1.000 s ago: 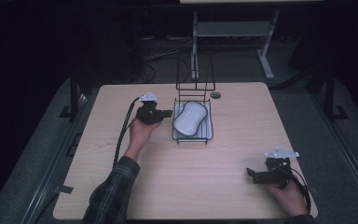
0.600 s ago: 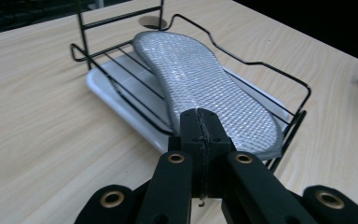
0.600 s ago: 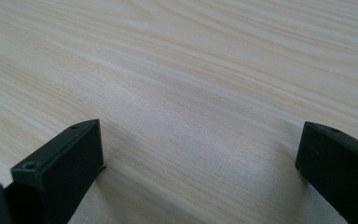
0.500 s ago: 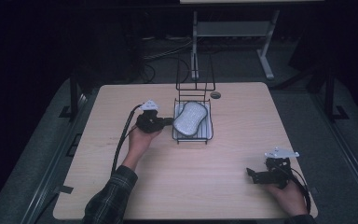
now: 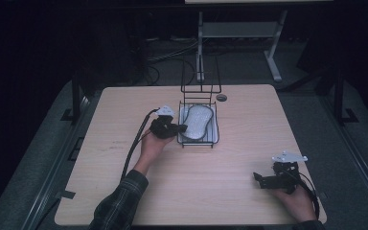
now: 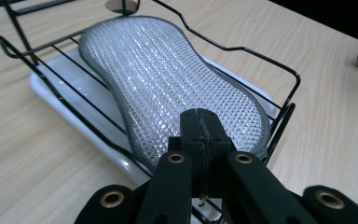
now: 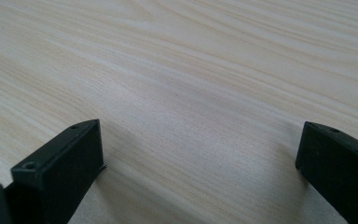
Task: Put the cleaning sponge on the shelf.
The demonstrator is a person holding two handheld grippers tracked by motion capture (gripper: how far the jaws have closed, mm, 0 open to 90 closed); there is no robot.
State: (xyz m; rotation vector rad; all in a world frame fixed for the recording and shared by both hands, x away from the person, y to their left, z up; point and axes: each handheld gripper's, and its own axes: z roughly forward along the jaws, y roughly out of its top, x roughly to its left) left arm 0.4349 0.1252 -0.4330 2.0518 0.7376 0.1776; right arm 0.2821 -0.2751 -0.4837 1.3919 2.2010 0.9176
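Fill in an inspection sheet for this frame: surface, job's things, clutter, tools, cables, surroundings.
Surface: light wooden table, bare around the rack.
Job's things: black wire rack on a white tray; silvery peanut-shaped sponge lying in the rack.
Clutter: nothing seen; a small round grommet sits by the far edge.
Tools: left tool at the rack's left side, jaws closed over the sponge's near end; right tool near the table's right front corner, jaws wide apart over bare wood.
Cables: one trails from each tool.
Surroundings: dark; grey stand and floor cables behind the table.
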